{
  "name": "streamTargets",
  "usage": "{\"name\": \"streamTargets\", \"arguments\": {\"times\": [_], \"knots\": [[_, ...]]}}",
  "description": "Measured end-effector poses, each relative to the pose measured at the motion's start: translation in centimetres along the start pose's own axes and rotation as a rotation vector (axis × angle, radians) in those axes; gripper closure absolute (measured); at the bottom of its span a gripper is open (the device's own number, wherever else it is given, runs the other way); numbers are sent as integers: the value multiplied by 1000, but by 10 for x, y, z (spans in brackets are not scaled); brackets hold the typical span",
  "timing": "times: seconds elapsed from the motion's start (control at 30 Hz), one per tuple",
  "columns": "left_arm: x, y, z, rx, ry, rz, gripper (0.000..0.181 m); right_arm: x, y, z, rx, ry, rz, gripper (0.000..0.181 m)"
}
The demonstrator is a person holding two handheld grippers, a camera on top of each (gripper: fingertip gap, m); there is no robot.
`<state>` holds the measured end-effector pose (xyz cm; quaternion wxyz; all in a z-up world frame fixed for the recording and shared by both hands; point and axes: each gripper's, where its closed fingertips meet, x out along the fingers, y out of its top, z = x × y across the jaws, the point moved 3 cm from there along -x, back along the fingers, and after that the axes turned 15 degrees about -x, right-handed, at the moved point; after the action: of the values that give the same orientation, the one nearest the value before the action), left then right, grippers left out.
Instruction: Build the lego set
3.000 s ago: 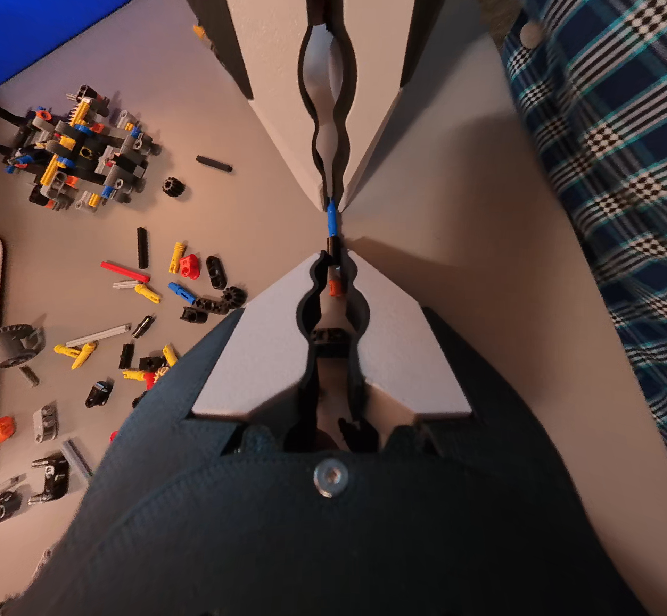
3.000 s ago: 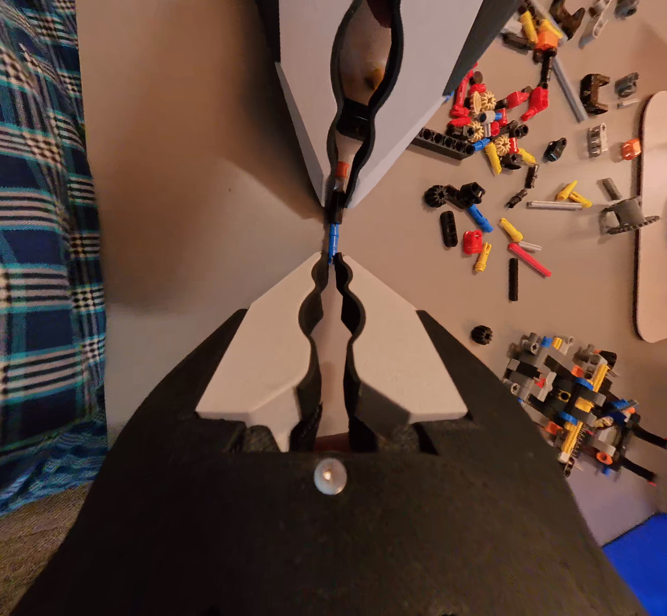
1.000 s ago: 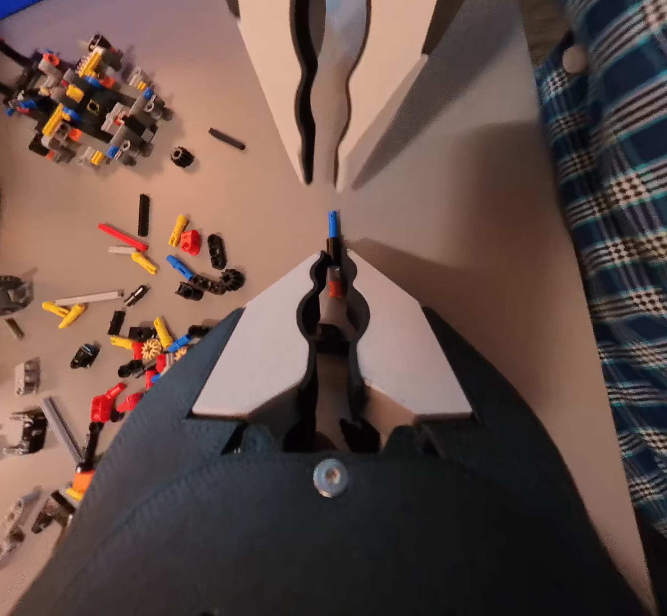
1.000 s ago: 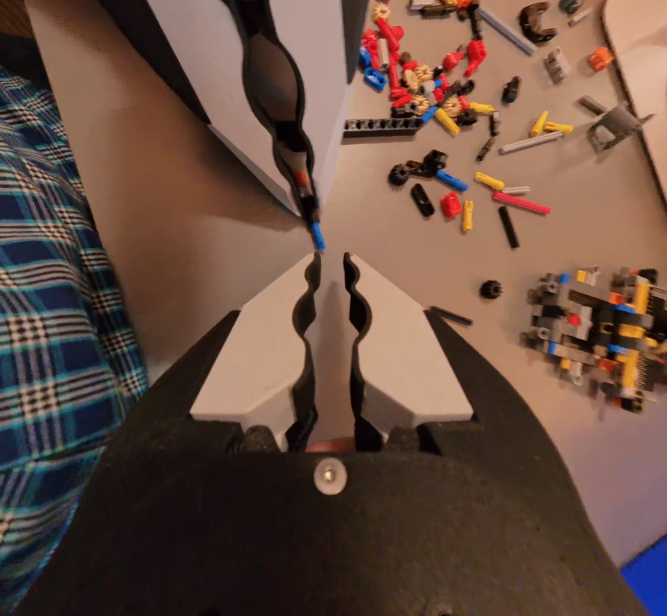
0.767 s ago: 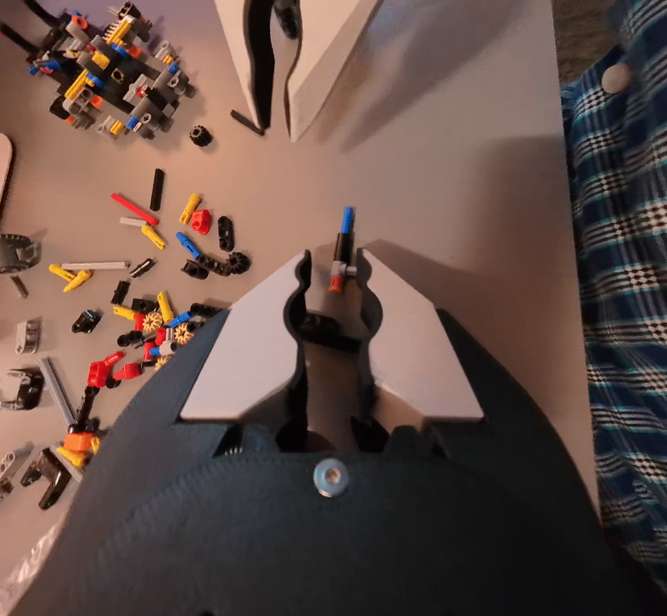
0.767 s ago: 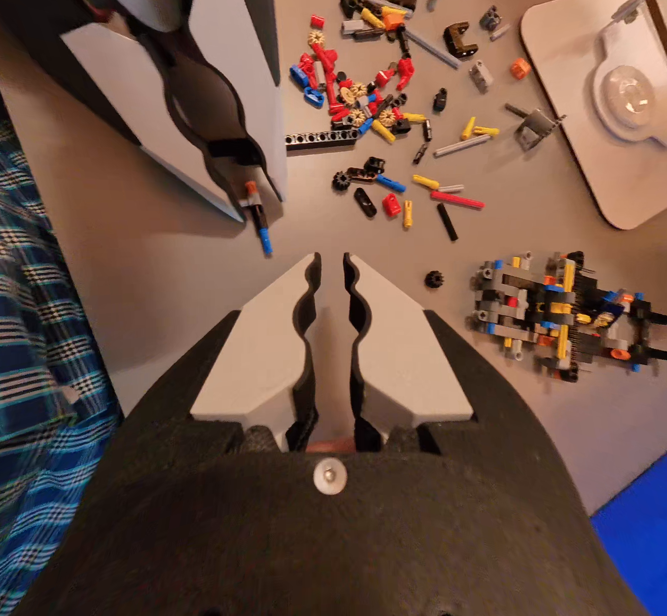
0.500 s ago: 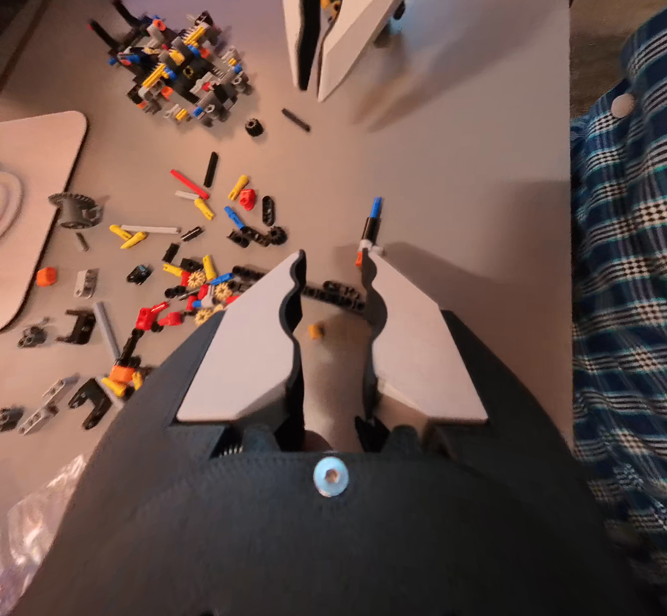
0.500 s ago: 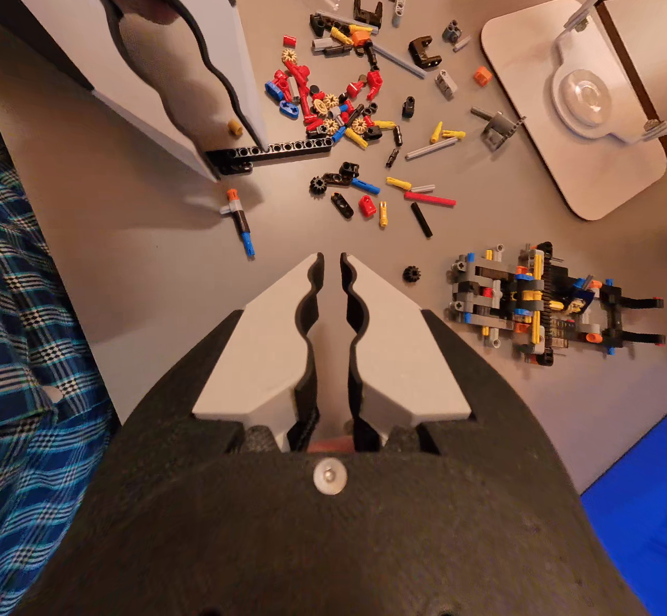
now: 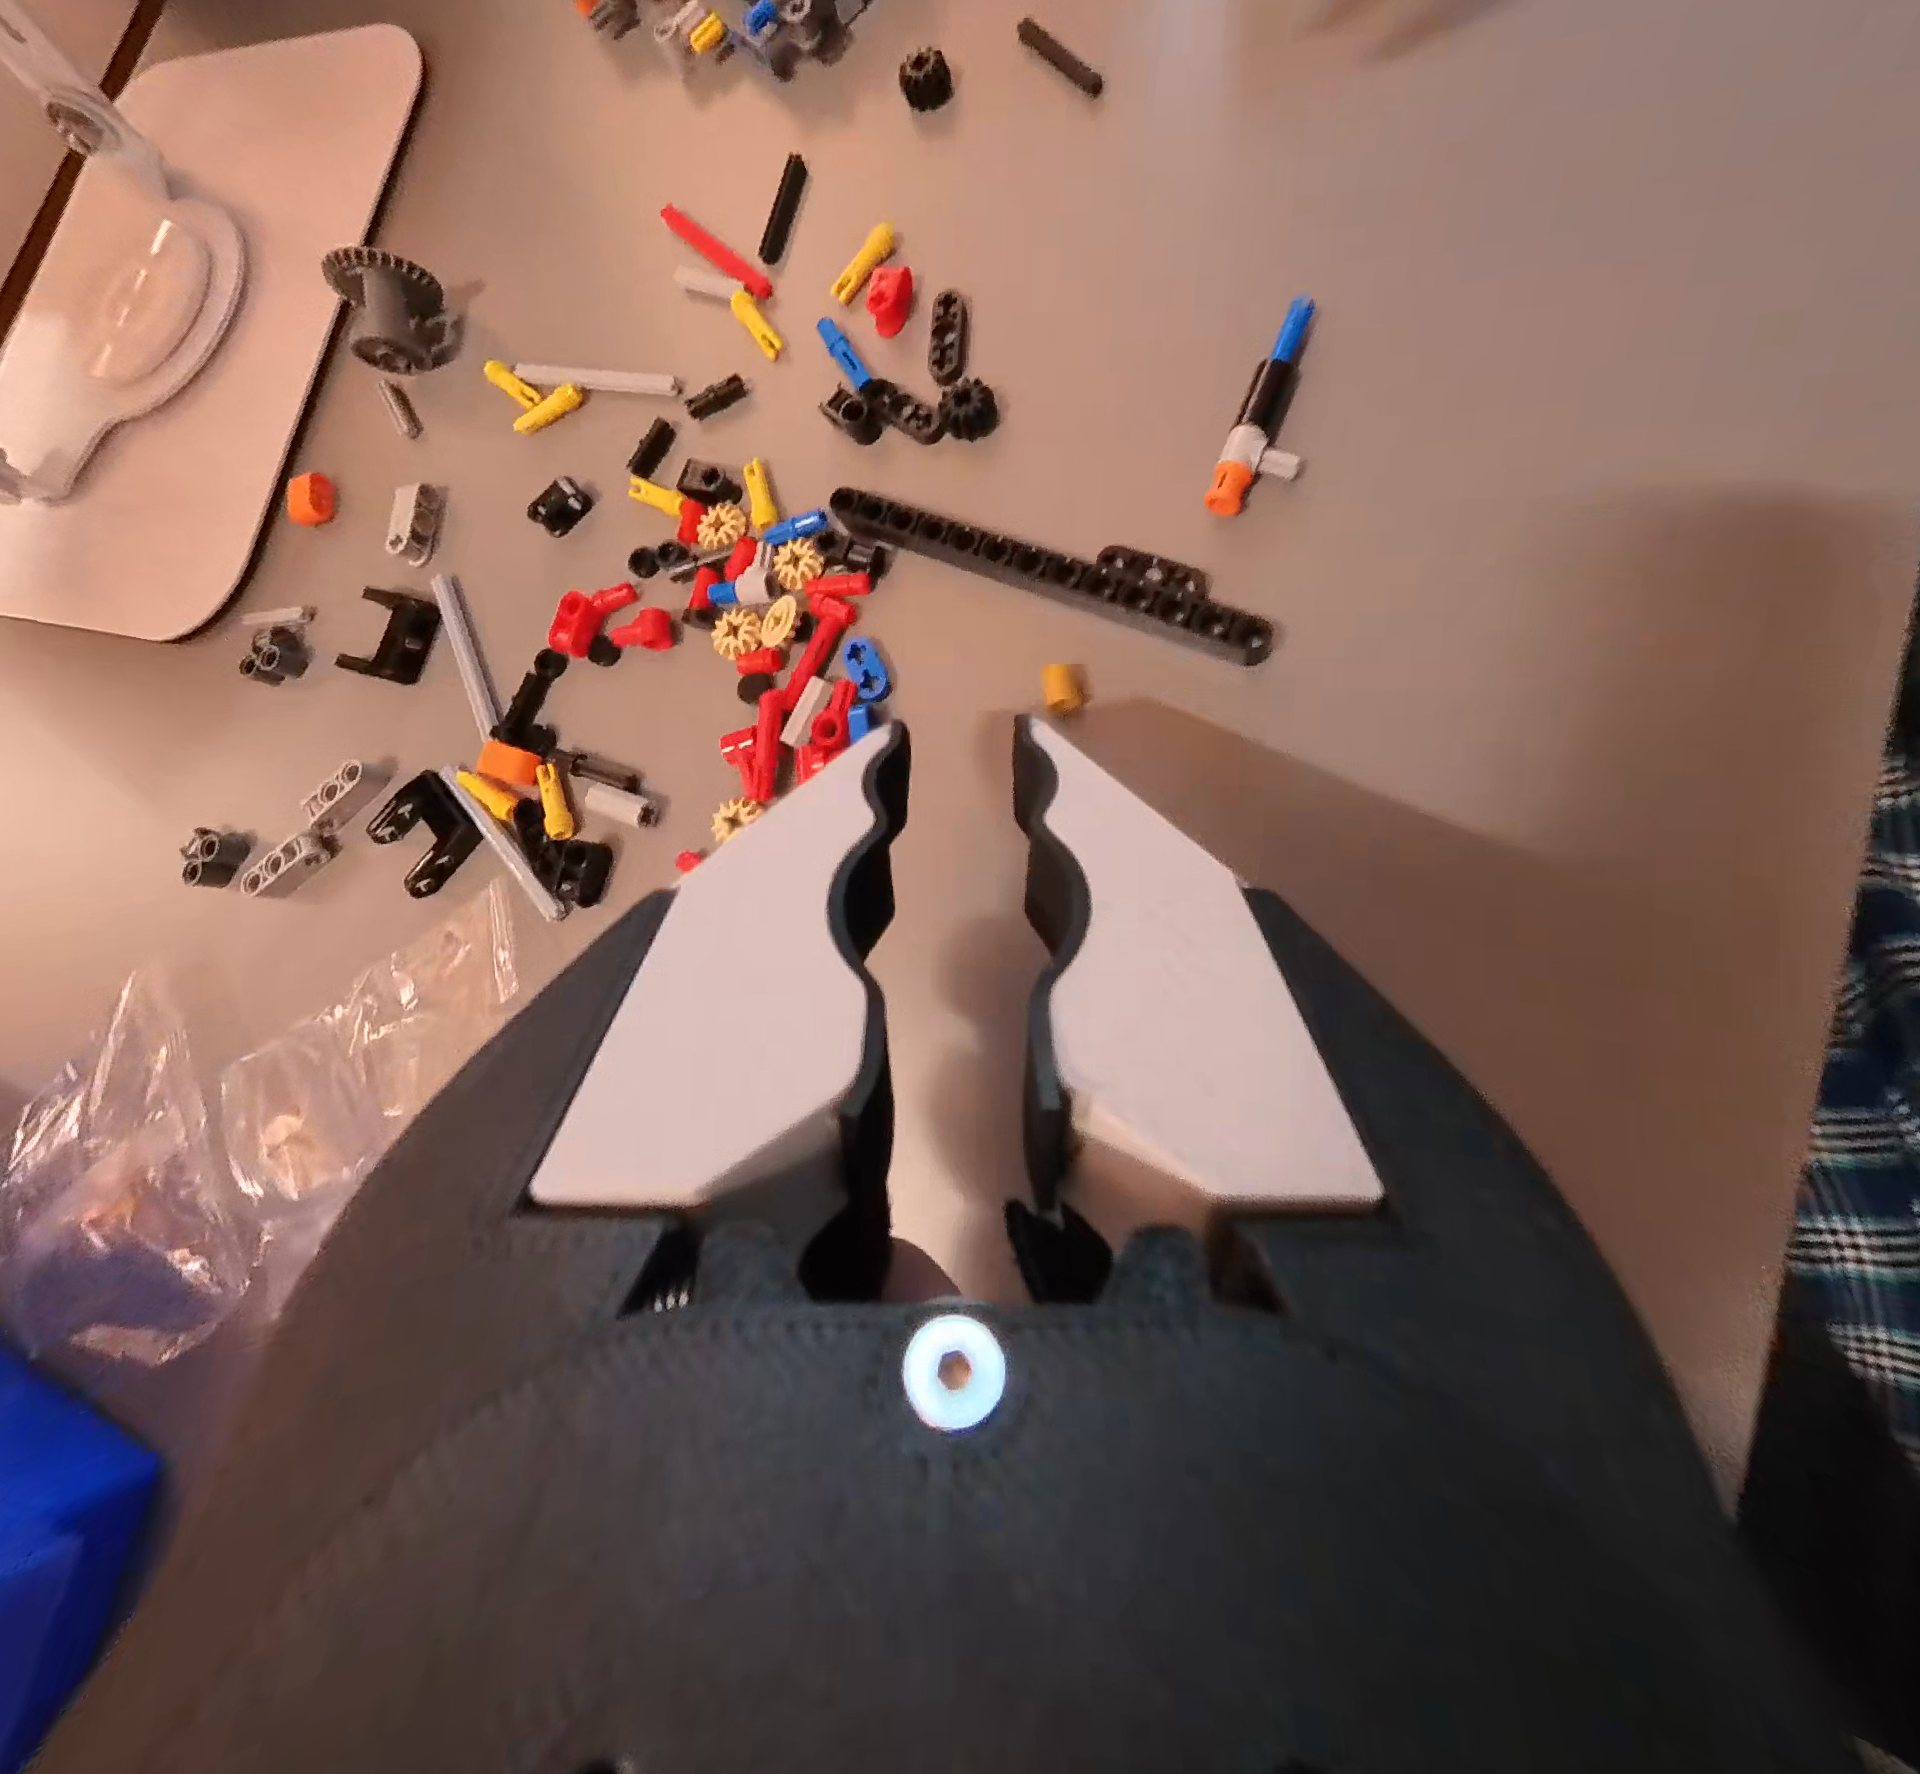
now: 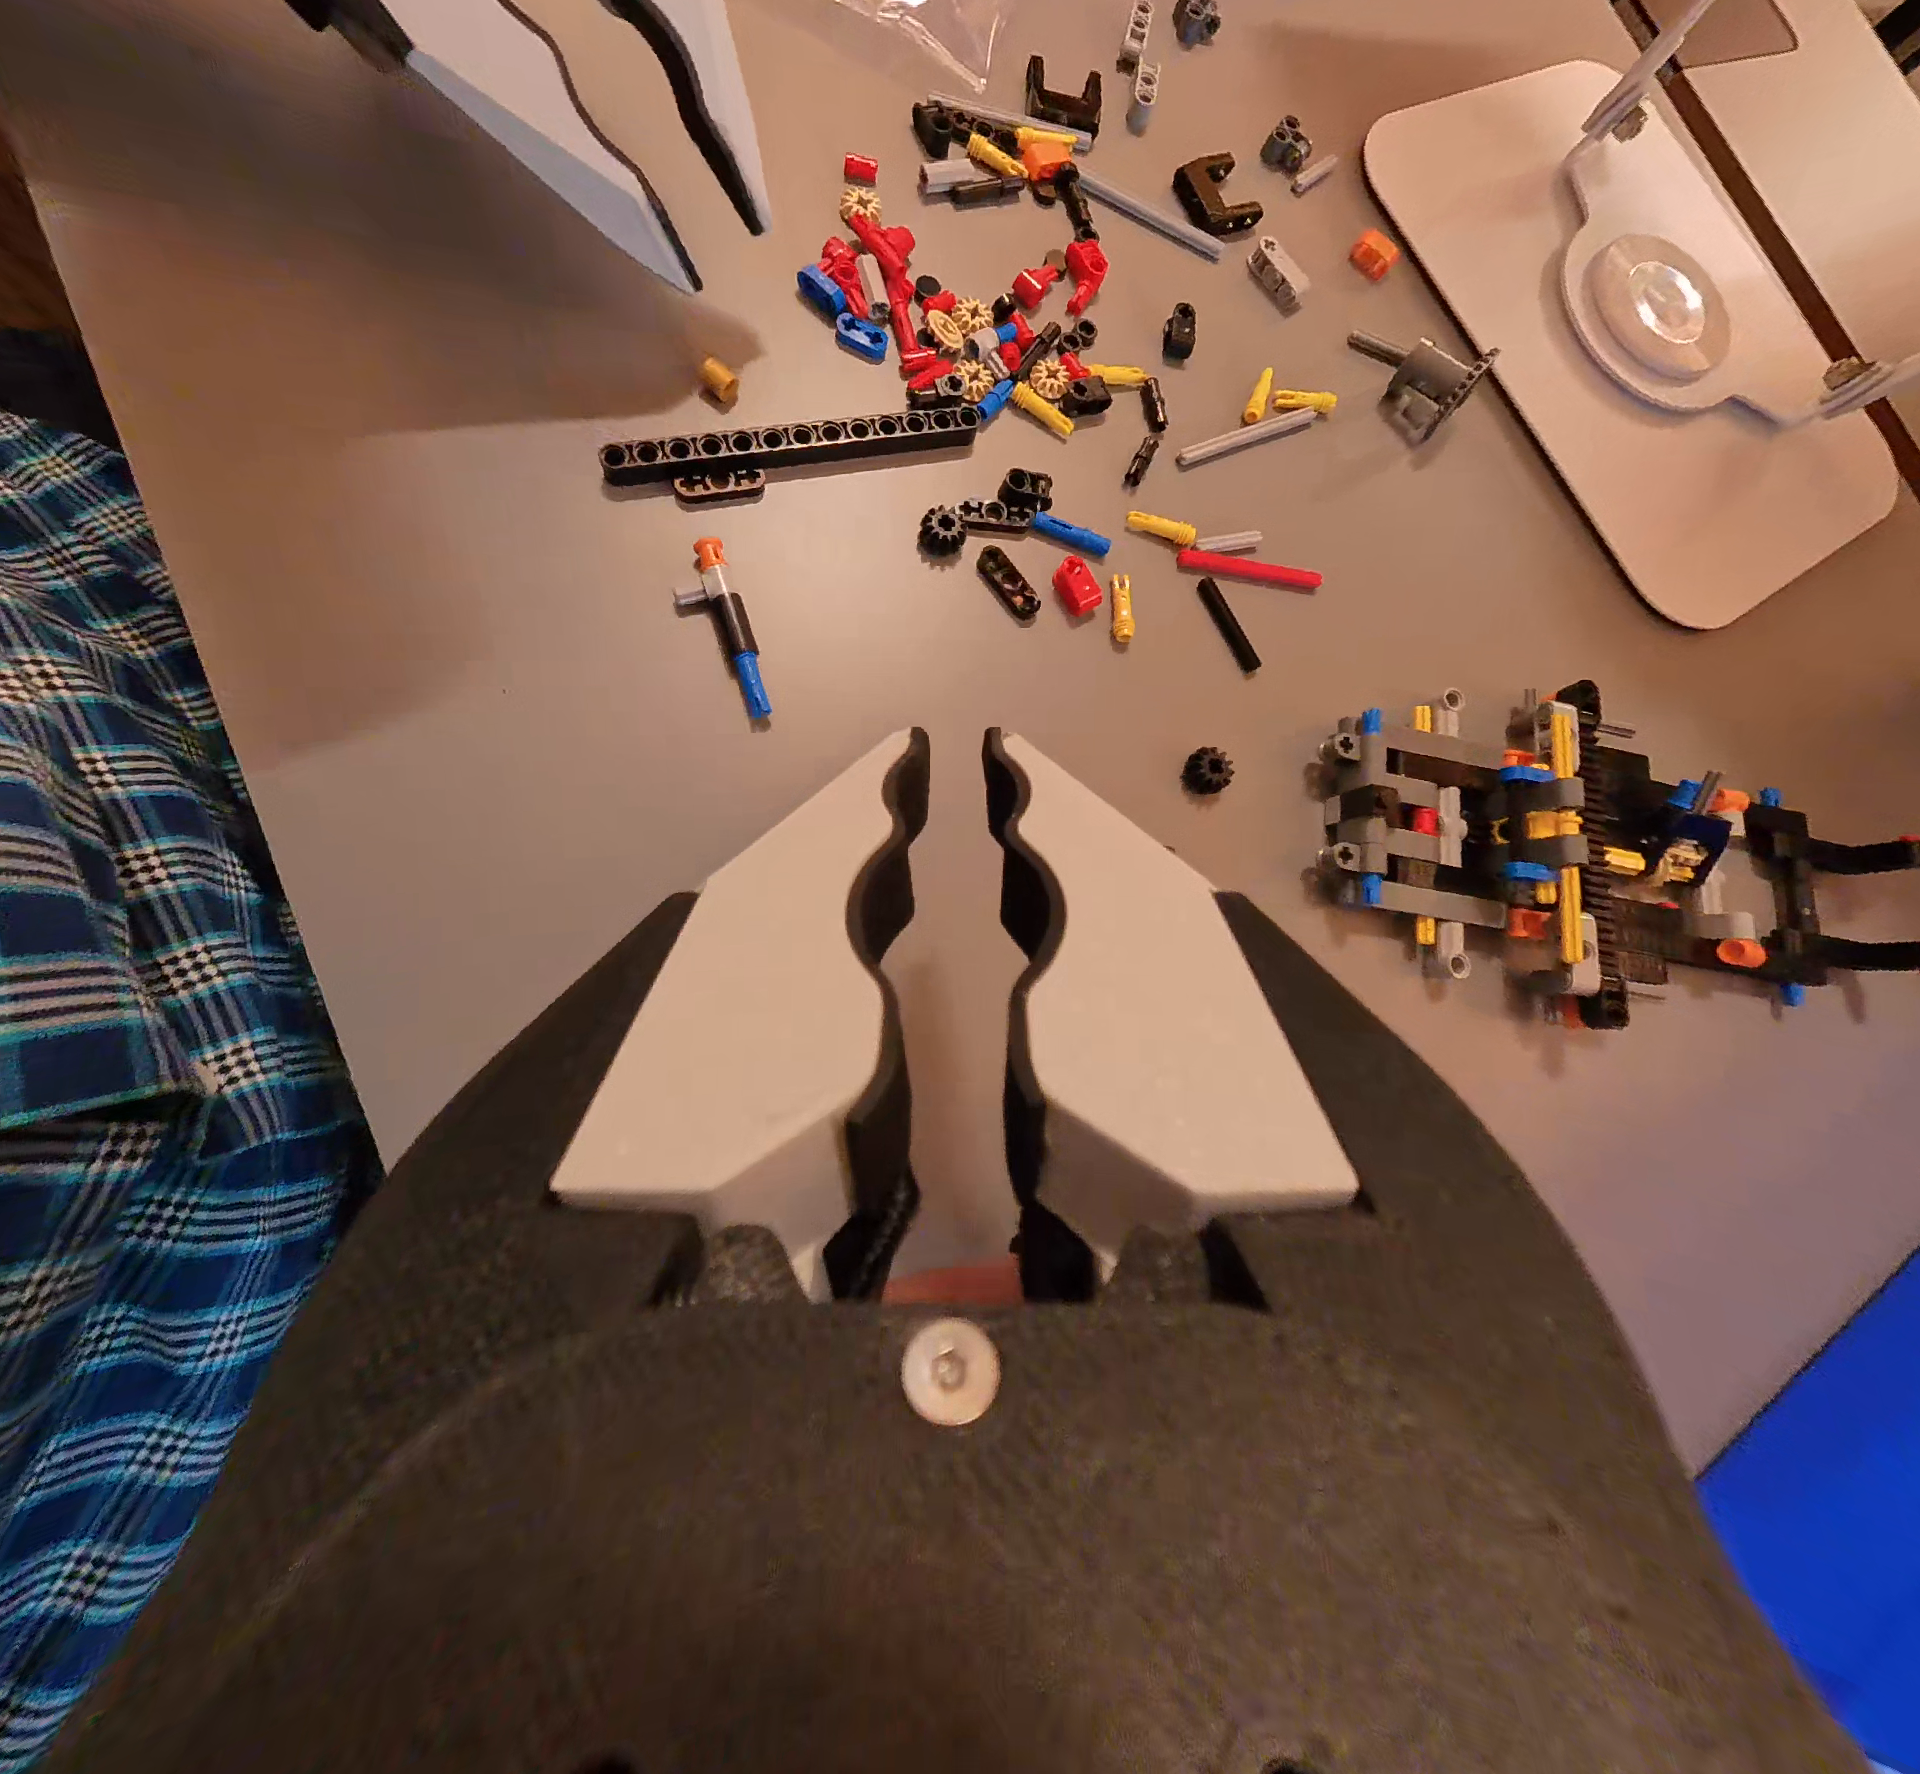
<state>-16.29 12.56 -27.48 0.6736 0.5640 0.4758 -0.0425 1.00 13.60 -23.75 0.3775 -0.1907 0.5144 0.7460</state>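
A small sub-assembly (image 9: 1262, 405) of a blue pin, black sleeve, grey connector and orange tip lies loose on the table; it also shows in the right wrist view (image 10: 730, 618). My left gripper (image 9: 961, 732) is open and empty, above a yellow bush (image 9: 1062, 685) and a long black beam (image 9: 1049, 571). My right gripper (image 10: 954, 737) is open a little and empty, just short of the sub-assembly. The partly built model (image 10: 1558, 851) lies to its right. The left gripper (image 10: 722, 254) shows at the top left of the right wrist view.
A pile of loose red, yellow, blue and black parts (image 9: 748, 602) lies left of the beam. A black gear (image 10: 1207, 770) lies near the model. A white stand base (image 10: 1662, 436), a plastic bag (image 9: 208, 1080) and a plaid sleeve (image 10: 104, 893) border the work area. The left gripper's tips are roughly 15 cm from the right gripper's. To the partly built model (image 10: 1558, 851): right tips about 15 cm, left tips about 25 cm.
Both grippers held the sub-assembly end to end. The right one let go, then the left one opened and dropped it on the table. Both grippers pulled back and apart.
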Motion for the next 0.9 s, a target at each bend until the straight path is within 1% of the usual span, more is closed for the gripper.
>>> {"name": "streamTargets", "arguments": {"times": [0.03, 0.2, 0.4, 0.53, 0.6, 0.73, 0.9], "knots": [[1, -2, -3, 5, 10, -11, 164, 0, 0, -1, 1, 2, 3, 173], [1, -2, -20, 10, 55, -16, 164, -2, 1, -3, 2, -4, 18, 173], [2, -8, -52, 16, 129, -45, 164, -1, 1, -3, 3, -3, 27, 173], [2, -5, -69, 14, 133, -36, 166, 0, 2, -3, 2, -2, 29, 173], [4, -3, -65, 37, 79, -35, 167, 1, 3, -3, 5, 1, 31, 173], [8, 0, -61, 113, 40, -58, 167, 2, 4, -3, 5, 7, 33, 173], [7, 6, -37, 181, -94, -13, 172, 3, 6, -4, 1, 12, 36, 173]]}}
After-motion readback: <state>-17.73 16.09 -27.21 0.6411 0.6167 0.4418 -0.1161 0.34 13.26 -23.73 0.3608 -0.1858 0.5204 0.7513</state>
